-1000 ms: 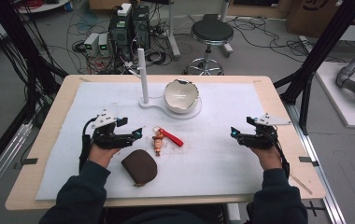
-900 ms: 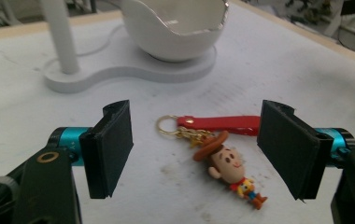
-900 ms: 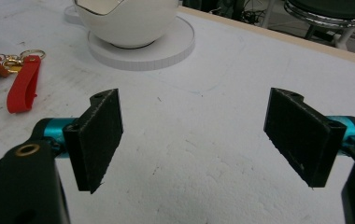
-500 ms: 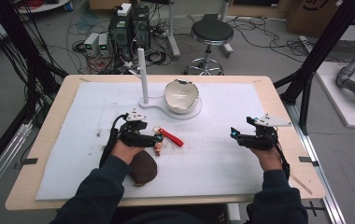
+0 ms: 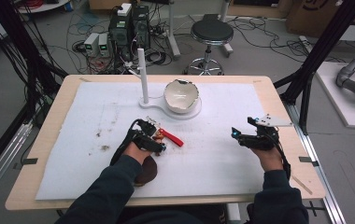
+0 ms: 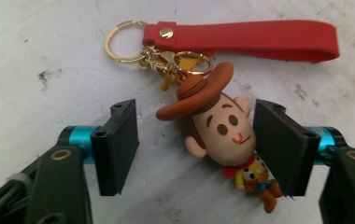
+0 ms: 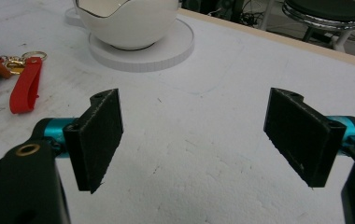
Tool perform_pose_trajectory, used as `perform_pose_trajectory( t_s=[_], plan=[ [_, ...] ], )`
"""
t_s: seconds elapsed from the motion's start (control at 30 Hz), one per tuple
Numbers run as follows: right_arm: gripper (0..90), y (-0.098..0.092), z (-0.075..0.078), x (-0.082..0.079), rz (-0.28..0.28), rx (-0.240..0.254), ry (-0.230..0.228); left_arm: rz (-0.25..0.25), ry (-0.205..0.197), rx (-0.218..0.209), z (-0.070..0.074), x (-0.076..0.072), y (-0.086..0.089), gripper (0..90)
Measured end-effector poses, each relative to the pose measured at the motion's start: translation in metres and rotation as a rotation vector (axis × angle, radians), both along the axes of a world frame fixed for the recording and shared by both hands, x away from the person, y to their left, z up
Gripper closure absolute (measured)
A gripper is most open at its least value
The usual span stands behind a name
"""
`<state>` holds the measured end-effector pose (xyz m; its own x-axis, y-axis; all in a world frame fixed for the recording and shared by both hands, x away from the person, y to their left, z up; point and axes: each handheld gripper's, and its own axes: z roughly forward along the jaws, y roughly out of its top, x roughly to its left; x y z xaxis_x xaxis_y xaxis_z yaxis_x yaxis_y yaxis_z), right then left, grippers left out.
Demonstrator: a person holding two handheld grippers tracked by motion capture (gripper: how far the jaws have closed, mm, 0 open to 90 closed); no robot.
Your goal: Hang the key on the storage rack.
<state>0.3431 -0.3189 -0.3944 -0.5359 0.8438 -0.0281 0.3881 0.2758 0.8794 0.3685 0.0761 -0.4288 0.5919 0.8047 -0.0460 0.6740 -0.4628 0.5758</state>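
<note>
Since 0.5 s ago the left gripper [image 6: 196, 149] has slid forward to straddle, jaws spread, the small rubbery cowboy-figure keychain [image 6: 222, 135] with red strap [image 6: 259, 39] on the white foam mat [image 5: 222, 140], where its off-centre lie could make closing jaws flick it aside; the right gripper [image 7: 199, 135] hovers parted, holding nothing.

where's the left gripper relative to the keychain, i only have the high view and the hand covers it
Observer: The left gripper is open, its jaws on either side of the cowboy figure.
Operator: touching it?
Observer: The figure lies against the jaw on the right of the left gripper view; a gap remains at the other jaw.
Operator: and the strap?
Observer: The red strap lies beyond the jaws, joined to the figure by a gold ring and clasp.
</note>
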Motion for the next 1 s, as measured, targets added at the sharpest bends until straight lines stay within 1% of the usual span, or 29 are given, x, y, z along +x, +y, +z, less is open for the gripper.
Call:
perform_pose_trajectory(
  t_s=[0.03,0.1,0.13,0.17,0.23,0.27,0.3,0.37,0.47,0.5,0.53,0.57,0.6,0.63,0.67,0.7,0.73,0.77,0.8,0.87,0.9,0.97,1.0],
  plan=[
    [20.0,0.0,0.0,0.0,-0.001,0.001,0.001,-0.006,-0.002,0.001,0.0,0.001,0.001,35.6],
    [20.0,0.0,0.0,0.0,-0.001,0.0,0.001,-0.009,-0.009,-0.007,0.0,0.001,0.002,41.7],
    [20.0,0.0,0.0,0.0,-0.001,0.0,0.001,-0.018,-0.012,-0.014,0.001,0.003,0.004,41.7],
    [20.0,0.0,0.0,0.0,-0.001,-0.001,0.002,-0.021,-0.011,-0.023,0.0,0.004,0.005,45.2],
    [20.1,0.0,0.0,0.0,-0.001,-0.002,0.002,-0.031,0.003,-0.046,0.0,0.006,0.009,45.6],
    [20.1,0.0,0.0,0.0,-0.001,-0.003,-0.003,-0.058,0.003,-0.051,0.0,0.007,0.011,45.9],
    [20.1,0.0,0.0,0.0,-0.002,-0.002,-0.002,-0.058,0.003,-0.051,0.0,0.007,0.011,46.0],
    [20.1,0.0,0.0,0.0,-0.003,-0.001,-0.001,-0.072,-0.006,-0.049,0.0,0.008,0.013,46.1],
    [20.1,-0.001,-0.001,0.0,-0.002,-0.003,0.0,-0.1,-0.021,-0.078,0.0,0.009,0.017,46.1],
    [20.1,-0.001,-0.001,0.0,-0.002,-0.003,0.0,-0.114,-0.023,-0.074,0.0,0.01,0.018,46.1],
    [20.1,0.0,-0.001,0.0,-0.001,-0.005,0.0,-0.142,-0.034,-0.063,0.0,0.01,0.018,46.0],
    [20.1,0.0,-0.001,0.001,0.0,-0.004,0.001,-0.194,-0.04,-0.034,-0.002,0.011,0.018,45.9],
    [20.1,0.0,-0.001,0.001,0.001,-0.004,0.001,-0.194,-0.04,-0.034,-0.002,0.011,0.018,45.8],
    [20.1,0.0,-0.001,0.001,-0.001,-0.005,0.004,-0.215,-0.048,-0.028,-0.002,0.012,0.018,45.8],
    [20.1,0.0,-0.001,0.001,-0.001,-0.005,0.004,-0.212,-0.044,-0.027,-0.002,0.013,0.018,45.8],
    [20.1,0.0,-0.002,0.001,0.001,-0.008,0.004,-0.172,-0.028,-0.023,-0.001,0.012,0.016,45.0],
    [20.1,0.001,-0.002,0.001,0.002,-0.007,0.006,-0.172,-0.028,-0.023,-0.001,0.012,0.016,43.2],
    [20.1,0.001,-0.002,0.001,0.002,-0.007,0.006,-0.139,-0.016,-0.018,0.0,0.011,0.015,43.2],
    [20.1,0.001,-0.002,0.001,0.003,-0.009,0.006,-0.106,0.0,-0.012,0.001,0.01,0.013,37.7],
    [20.2,0.0,-0.002,0.001,0.004,-0.009,0.006,-0.052,0.027,0.0,0.003,0.008,0.009,36.3],
    [20.1,0.0,-0.002,0.001,0.003,-0.009,0.005,-0.027,0.041,-0.002,0.004,0.007,0.007,33.8],
    [20.2,0.001,-0.002,0.001,0.001,-0.008,0.01,0.008,0.054,-0.019,0.006,0.006,0.006,33.8],
    [20.2,0.001,-0.002,0.001,0.0,-0.008,0.011,0.022,0.079,-0.027,0.006,0.006,0.004,34.7]
  ],
)
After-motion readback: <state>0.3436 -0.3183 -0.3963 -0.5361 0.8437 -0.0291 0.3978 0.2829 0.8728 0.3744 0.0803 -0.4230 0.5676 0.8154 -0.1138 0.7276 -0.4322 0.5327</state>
